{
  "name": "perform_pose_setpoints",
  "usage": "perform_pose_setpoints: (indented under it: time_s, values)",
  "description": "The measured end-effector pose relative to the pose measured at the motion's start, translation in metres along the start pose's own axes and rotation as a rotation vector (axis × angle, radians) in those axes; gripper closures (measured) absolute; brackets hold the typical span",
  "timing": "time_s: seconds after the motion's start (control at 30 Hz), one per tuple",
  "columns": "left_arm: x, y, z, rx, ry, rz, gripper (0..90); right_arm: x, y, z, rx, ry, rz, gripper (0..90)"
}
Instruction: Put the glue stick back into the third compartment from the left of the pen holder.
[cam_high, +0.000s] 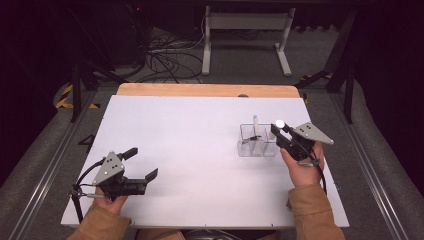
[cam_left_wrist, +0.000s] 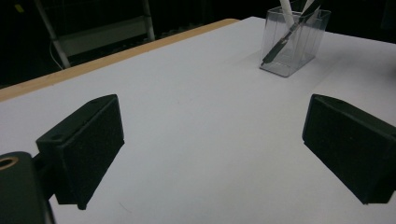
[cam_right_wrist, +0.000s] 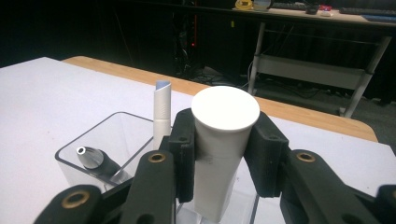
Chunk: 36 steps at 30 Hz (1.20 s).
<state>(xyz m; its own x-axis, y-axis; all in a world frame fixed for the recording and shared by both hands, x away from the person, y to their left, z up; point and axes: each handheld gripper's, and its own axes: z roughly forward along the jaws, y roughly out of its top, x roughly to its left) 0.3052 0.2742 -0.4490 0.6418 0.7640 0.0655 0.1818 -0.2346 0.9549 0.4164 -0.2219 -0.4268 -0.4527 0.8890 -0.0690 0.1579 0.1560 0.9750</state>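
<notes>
The right claw (cam_right_wrist: 219, 154) pinches a smooth white tube (cam_right_wrist: 224, 140) above the clear plastic box (cam_high: 256, 141), right of centre on the matte white desk (cam_high: 200, 150). The left claw (cam_high: 141, 162), spread, holds nothing.

A white tube (cam_right_wrist: 224, 149) with a flat round top stands nearly upright, clamped at its sides, its lower end inside a clear plastic organiser (cam_high: 256, 141) set near the table's right edge. In the organiser's compartments, a slim white stick (cam_right_wrist: 161, 112) stands upright and a black pen-like item (cam_right_wrist: 95, 161) leans at an angle.
</notes>
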Motion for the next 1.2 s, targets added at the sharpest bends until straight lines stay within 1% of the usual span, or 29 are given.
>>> perform_pose_setpoints:
  time_s: [0.07, 0.2, 0.23, 0.27, 0.33, 0.37, 0.43, 0.5, 0.63, 0.87, 0.93, 1.1, 1.2]
  values:
    - [0.000, 0.000, 0.000, 0.000, -0.001, -0.004, 6.2, 0.000, -0.001, 0.001, 0.006, -0.001, 0.001, 66.6]
    - [0.000, 0.000, 0.002, 0.001, -0.001, 0.004, 6.2, 0.000, -0.002, 0.001, 0.025, -0.002, -0.002, 66.2]
    - [0.000, 0.000, 0.002, 0.003, -0.003, 0.004, 6.2, 0.000, -0.003, 0.002, 0.038, 0.005, 0.001, 64.1]
    - [0.000, 0.000, 0.002, 0.001, 0.001, 0.004, 6.2, -0.001, -0.003, 0.002, 0.045, 0.013, 0.008, 58.3]
    - [-0.001, 0.000, 0.002, 0.004, 0.004, 0.007, 6.3, -0.002, -0.003, 0.002, 0.025, 0.013, 0.022, 46.8]
    - [0.000, 0.000, 0.003, 0.004, 0.004, 0.007, 6.3, -0.002, -0.002, 0.001, 0.012, 0.008, 0.021, 41.9]
    - [0.000, 0.001, 0.003, 0.004, 0.000, 0.006, 6.3, -0.002, 0.001, -0.001, 0.001, -0.001, 0.015, 35.0]
    - [0.000, 0.001, 0.002, 0.004, 0.001, 0.005, 6.3, -0.002, 0.003, -0.004, -0.012, -0.004, 0.016, 31.8]
    - [0.001, 0.001, 0.002, 0.002, 0.003, 0.003, 6.2, -0.001, 0.009, -0.011, -0.041, -0.007, 0.011, 30.0]
    - [0.001, 0.002, 0.001, 0.000, 0.003, -0.004, 6.2, 0.003, 0.022, -0.025, -0.088, 0.006, 0.004, 29.9]
    - [0.002, 0.003, 0.001, 0.000, 0.004, 0.003, 6.1, 0.005, 0.025, -0.028, -0.094, 0.013, 0.000, 30.0]
    - [0.002, 0.004, 0.000, 0.001, 0.002, 0.003, 6.2, 0.010, 0.030, -0.036, -0.107, 0.030, -0.016, 29.9]
    - [0.002, 0.005, -0.001, 0.002, -0.001, 0.001, 6.2, 0.014, 0.033, -0.039, -0.111, 0.050, -0.023, 29.9]
